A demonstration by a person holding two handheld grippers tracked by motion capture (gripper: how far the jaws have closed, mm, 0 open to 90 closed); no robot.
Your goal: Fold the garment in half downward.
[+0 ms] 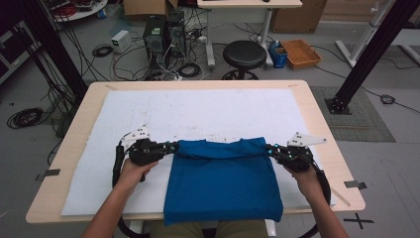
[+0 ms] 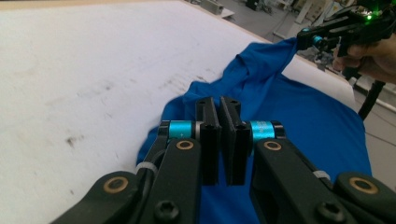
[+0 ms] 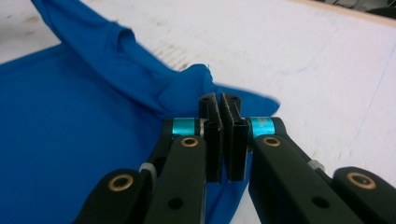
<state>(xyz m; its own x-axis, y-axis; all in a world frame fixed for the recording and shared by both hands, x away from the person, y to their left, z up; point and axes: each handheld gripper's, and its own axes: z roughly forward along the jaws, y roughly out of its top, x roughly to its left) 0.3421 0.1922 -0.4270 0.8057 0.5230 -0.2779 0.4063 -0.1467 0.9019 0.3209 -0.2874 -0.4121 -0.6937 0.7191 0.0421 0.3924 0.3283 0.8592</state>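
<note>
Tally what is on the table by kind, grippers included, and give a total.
Blue garment: 1
White mat: 1
Hand-held grippers: 2, left hand-held gripper and right hand-held gripper, each shut on a far corner of the garment
Total: 4

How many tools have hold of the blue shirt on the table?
2. The left tool is shut on the blue shirt at its far left corner; the right tool is shut on its far right corner.
</note>
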